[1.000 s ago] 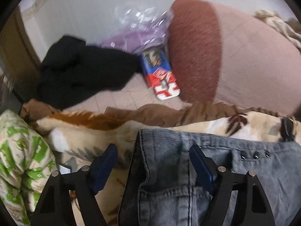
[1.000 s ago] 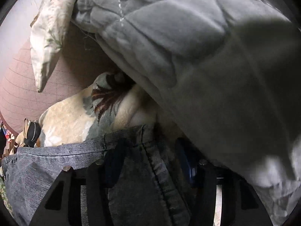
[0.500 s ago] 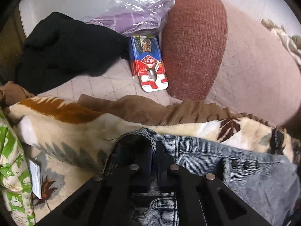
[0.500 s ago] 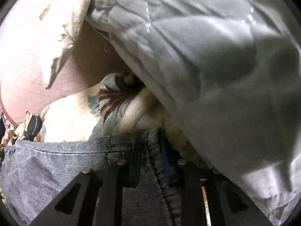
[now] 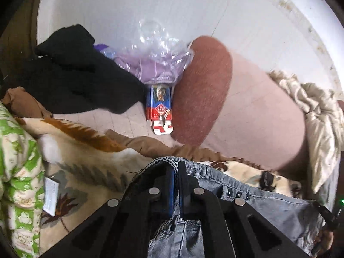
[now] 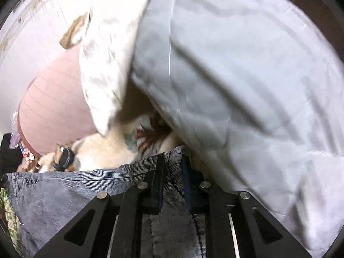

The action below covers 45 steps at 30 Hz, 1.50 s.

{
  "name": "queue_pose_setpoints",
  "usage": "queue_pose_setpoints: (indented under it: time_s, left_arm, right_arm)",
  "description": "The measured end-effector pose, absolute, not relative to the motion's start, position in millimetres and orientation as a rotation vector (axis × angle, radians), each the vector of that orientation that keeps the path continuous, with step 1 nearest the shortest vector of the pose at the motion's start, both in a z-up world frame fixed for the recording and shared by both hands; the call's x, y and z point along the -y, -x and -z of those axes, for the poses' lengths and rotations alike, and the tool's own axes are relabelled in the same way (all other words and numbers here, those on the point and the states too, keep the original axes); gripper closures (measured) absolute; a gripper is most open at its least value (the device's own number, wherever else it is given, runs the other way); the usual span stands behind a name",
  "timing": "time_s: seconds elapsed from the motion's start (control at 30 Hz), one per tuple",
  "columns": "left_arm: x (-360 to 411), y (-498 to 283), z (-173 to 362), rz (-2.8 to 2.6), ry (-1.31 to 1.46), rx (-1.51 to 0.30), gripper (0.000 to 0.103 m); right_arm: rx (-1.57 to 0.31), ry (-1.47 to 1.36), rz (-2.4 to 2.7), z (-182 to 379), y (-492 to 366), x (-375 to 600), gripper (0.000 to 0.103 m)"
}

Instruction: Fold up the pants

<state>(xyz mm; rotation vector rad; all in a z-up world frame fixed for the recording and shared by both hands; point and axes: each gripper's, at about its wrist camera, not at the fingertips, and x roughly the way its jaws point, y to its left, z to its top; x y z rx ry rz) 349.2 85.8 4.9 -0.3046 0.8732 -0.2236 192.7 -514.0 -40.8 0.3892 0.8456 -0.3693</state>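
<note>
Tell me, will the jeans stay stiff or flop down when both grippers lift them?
Probably flop: the jeans already sag between the left gripper and right gripper. The waistband looks thick, so it may hold some shape. Likely fairly heavy denim.

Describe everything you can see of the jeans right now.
The jeans are faded grey-blue denim with fine ribbing, stitched seams and three dark rivets near the top edge. That edge is stretched between the two claws: the left claw is shut on one end, and the right claw is closing on the other. The rest hangs below, over a cream leaf-print blanket.
</note>
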Motion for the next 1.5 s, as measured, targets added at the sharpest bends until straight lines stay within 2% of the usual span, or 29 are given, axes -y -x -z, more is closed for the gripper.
queue_pose_setpoints:
  time_s: [0.3, 0.47, 0.6, 0.77, 1.0, 1.13, 1.2, 1.23, 1.27, 1.3, 1.37, 1.5]
  left_arm:
    - [-121.8, -281.1, -48.4, 0.304, 0.395, -0.788, 0.1]
    - [-147.7, -213.3, -59.1, 0.33, 0.406, -0.75, 0.1]
    - [-161.4, -150.1, -46.5, 0.346, 0.38, -0.748, 0.099]
    - [-176.7, -72.2, -5.2, 0.343, 0.371, -0.775, 0.099]
    - [-191.8, -28.8, 59.8, 0.287, 0.428, -0.891, 0.099]
    - [-195.2, -20.7, 48.2, 0.254, 0.407, -0.87, 0.095]
    - [-199.0, -13.1, 34.8, 0.184, 0.386, -0.831, 0.095]
    - [-200.0, -9.3, 28.1, 0.161, 0.377, -0.801, 0.094]
    - [-199.0, -5.3, 19.2, 0.142, 0.366, -0.767, 0.094]
    - [-197.6, -3.2, 12.9, 0.134, 0.36, -0.746, 0.094]
    - [-181.8, -1.2, -4.0, 0.15, 0.344, -0.686, 0.094]
    - [-131.5, -16.8, -10.2, 0.261, 0.367, -0.667, 0.094]
  right_arm:
    - [-0.718, -0.434, 0.333, -15.5, -149.9, 513.4, 0.087]
    - [-0.684, -0.441, 0.31, -33.3, -108.5, 516.6, 0.087]
    - [-0.73, -0.475, 0.3, -15.3, -79.9, 515.6, 0.087]
    - [-0.777, -0.467, 0.281, -0.8, -14.3, 510.9, 0.087]
    - [-0.92, -0.436, 0.261, 40.5, 48.4, 500.3, 0.087]
    - [-1.057, -0.416, 0.256, 67.8, 59.2, 496.1, 0.084]
    - [-1.049, -0.428, 0.247, 63.8, 63.2, 499.2, 0.084]
    - [-1.027, -0.433, 0.239, 57.1, 64.7, 501.3, 0.081]
    - [-0.998, -0.439, 0.233, 48.9, 65.1, 503.6, 0.071]
    - [-0.968, -0.442, 0.233, 40.1, 63.9, 505.6, 0.056]
    - [-0.9, -0.43, 0.241, 23.7, 56.9, 506.6, 0.045]
    - [-0.853, -0.426, 0.213, 13.8, 21.5, 504.5, 0.045]
